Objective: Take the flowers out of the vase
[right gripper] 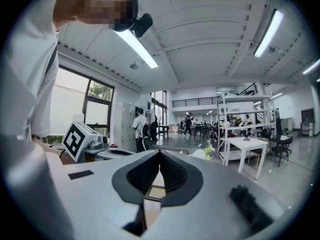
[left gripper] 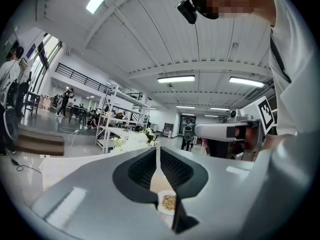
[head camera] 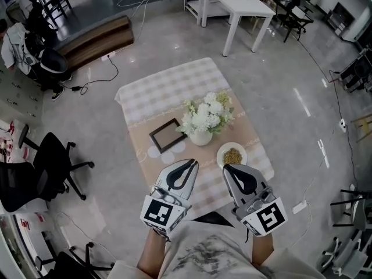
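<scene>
Left hand-held gripper [head camera: 188,163] and right hand-held gripper [head camera: 229,168] hover clenched, empty, over near table [head camera: 168,89] edge, likely staged to reach flowers [head camera: 206,114] in vase [head camera: 201,137].

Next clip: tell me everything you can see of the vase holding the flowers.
The vase is small, white, rounded and ceramic-looking, standing upright on the tablecloth near its middle. White flowers with pale green leaves fill it, hiding its mouth. A dark picture frame lies close on its left; a dish sits apart, front right. The left gripper and right gripper hang short of it.
</scene>
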Action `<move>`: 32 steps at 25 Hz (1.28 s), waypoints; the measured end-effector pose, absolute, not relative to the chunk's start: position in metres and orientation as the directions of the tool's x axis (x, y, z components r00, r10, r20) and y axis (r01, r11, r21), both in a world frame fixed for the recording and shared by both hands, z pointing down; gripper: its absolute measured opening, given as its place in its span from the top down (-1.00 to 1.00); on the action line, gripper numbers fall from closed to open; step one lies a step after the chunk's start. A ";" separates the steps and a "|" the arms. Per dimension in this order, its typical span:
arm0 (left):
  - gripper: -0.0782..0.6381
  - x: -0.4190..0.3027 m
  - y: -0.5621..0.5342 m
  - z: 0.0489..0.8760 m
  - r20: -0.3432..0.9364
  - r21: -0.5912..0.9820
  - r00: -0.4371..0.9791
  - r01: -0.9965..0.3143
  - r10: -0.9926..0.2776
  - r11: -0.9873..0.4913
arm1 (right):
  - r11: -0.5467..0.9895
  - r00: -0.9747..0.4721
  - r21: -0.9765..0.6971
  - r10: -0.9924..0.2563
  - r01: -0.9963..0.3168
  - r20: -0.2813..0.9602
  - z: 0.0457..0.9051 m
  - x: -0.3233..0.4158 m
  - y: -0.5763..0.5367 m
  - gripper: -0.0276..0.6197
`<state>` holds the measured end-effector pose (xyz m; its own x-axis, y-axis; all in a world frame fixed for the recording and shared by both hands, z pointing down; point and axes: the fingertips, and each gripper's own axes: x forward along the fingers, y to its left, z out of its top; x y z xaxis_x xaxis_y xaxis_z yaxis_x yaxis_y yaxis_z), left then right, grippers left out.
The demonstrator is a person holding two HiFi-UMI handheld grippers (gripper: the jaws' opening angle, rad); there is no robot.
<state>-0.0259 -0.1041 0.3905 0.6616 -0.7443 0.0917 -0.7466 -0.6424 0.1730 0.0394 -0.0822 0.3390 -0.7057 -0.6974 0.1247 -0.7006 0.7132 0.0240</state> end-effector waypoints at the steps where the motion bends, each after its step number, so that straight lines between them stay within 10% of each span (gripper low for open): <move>1: 0.68 -0.025 -0.106 0.393 0.094 0.172 0.662 -0.746 -0.743 -0.643 | 0.711 -0.704 0.022 -0.699 -0.703 0.126 0.339 0.041 -0.083 0.86; 32: 0.26 0.002 -0.175 0.463 0.185 0.225 0.629 -0.775 -0.755 -0.590 | 0.746 -0.740 -0.039 -0.649 -0.664 0.175 0.368 0.071 -0.132 0.86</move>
<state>0.0018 -0.1748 0.4626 0.6289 -0.7551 0.1853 -0.7752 -0.5905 0.2246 0.0711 -0.1324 0.3679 -0.7400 -0.6494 0.1752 -0.6643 0.7464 -0.0395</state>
